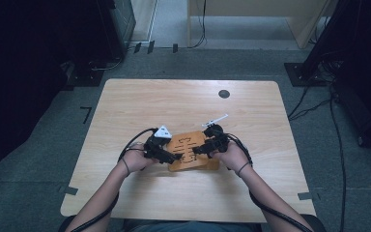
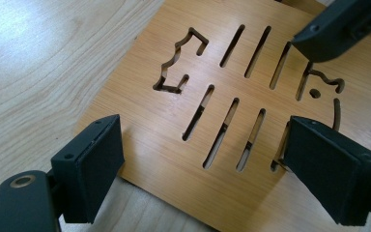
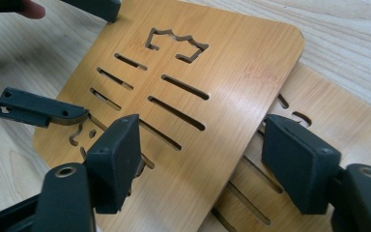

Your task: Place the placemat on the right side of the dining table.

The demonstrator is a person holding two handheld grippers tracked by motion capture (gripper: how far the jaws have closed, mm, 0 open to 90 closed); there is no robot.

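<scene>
top bamboo board (image 3: 212, 82) stacked on lower board (image 3: 319, 121) | both grippers open astride, L (image 2: 203, 159) R (image 3: 200, 159)

A bamboo board (image 2: 174, 140) with a fish-skeleton cut-out is seen lying on a pale wooden table (image 2: 38, 63). A tail shape is cut through the board at upper left, two rows of slanted slots are cut along the middle, and a head outline with a round eye hole is cut at the right. The left gripper (image 2: 200, 157) is held low over the board's near corner, its two black jaws standing wide apart, one over the board's left edge and one over the right end of the slots. Between them nothing is clamped. A jaw of the right gripper (image 2: 338, 29) is seen at upper right, above the head outline.
</scene>
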